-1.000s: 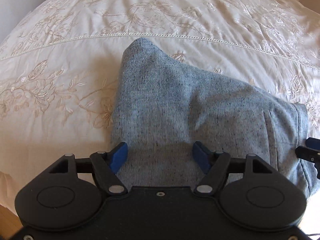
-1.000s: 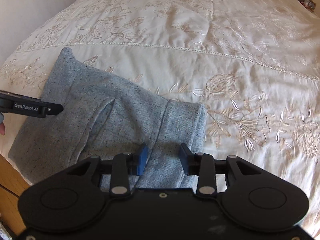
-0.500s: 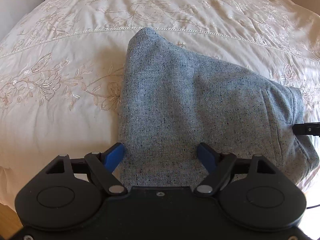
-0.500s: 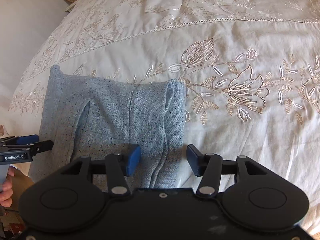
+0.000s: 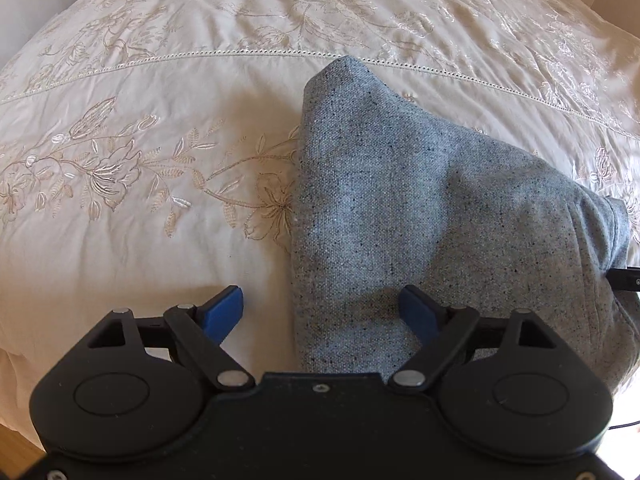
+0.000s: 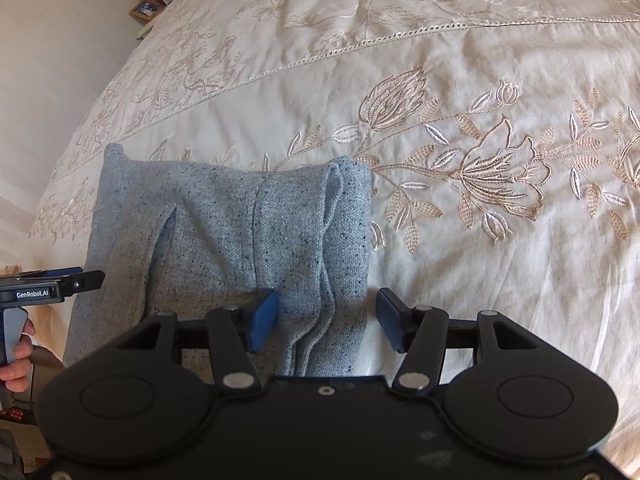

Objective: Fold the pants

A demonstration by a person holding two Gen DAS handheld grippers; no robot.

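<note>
Left gripper (image 5: 322, 312) spread wide, holding nothing: left finger (image 5: 224, 312) over bare bedspread (image 5: 140, 240), right finger (image 5: 416, 314) over the pants (image 5: 420, 216), left edge of the cloth lying between the two. Pants folded into a grey-blue speckled bundle, flat on the bed near its front edge, one corner peaked toward the eyelet seam (a slit pocket showing in the right wrist view). Right gripper (image 6: 325, 318) also parted wide and empty, straddling the right edge of the pants (image 6: 240, 240), left finger (image 6: 262, 320) over cloth, right finger (image 6: 394, 316) over embroidered bedspread (image 6: 500, 160). Cannot tell whether either gripper touches the fabric. Framed photo (image 6: 146, 10) on a stand beyond the bed's far corner.
</note>
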